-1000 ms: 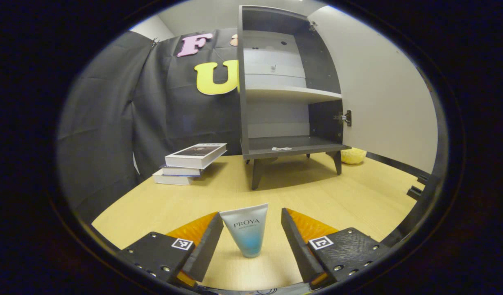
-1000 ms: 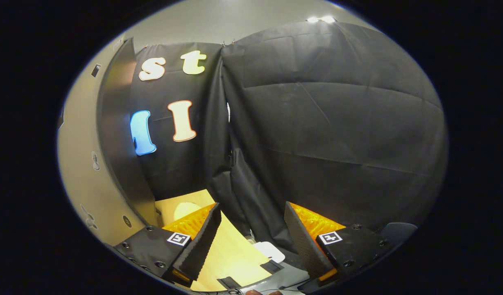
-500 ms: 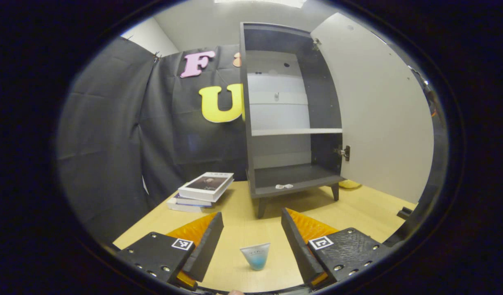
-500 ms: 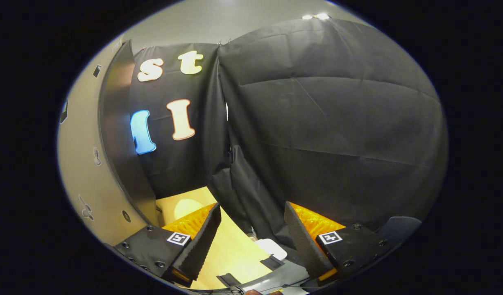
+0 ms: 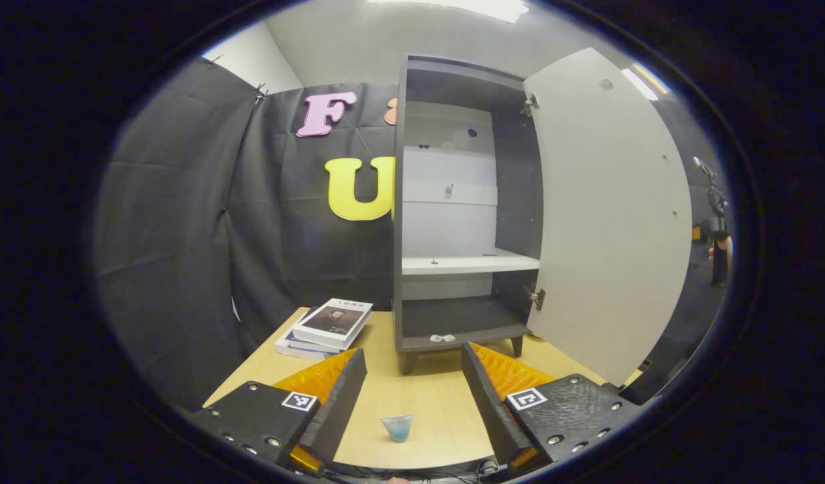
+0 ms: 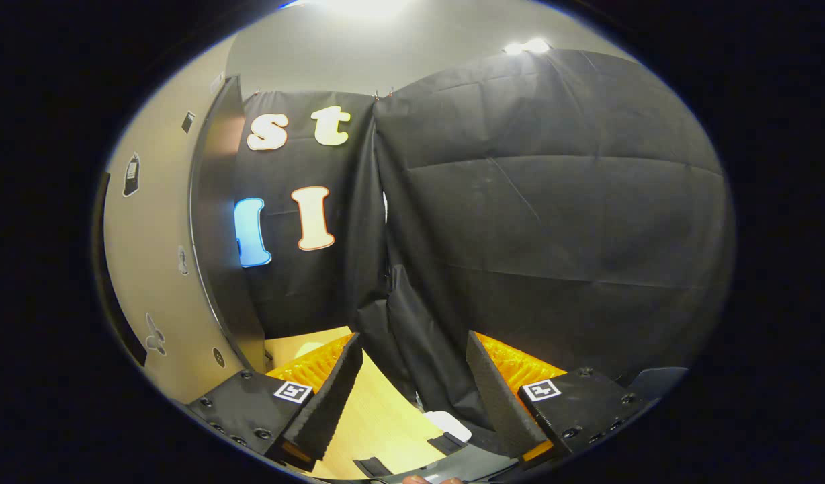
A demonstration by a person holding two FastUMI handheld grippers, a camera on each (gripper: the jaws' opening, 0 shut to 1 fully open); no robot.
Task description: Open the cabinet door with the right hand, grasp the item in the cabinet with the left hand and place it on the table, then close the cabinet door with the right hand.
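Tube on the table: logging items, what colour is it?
The tube is white fading to blue; left gripper view.

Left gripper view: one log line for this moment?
small blue-white tube: on wooden table | left claw: open | grey cabinet door: open

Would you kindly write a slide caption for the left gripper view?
Open left claw above the tube on the table, facing the cabinet with its door open.

Both views are bright and sharp at the centre. Ceiling lights (image 5: 483,7) (image 6: 528,46) glare white at the top. The fisheye bends the door (image 5: 607,222) near the edges. The cabinet (image 5: 453,202) casts a soft shadow on the table (image 5: 426,396).
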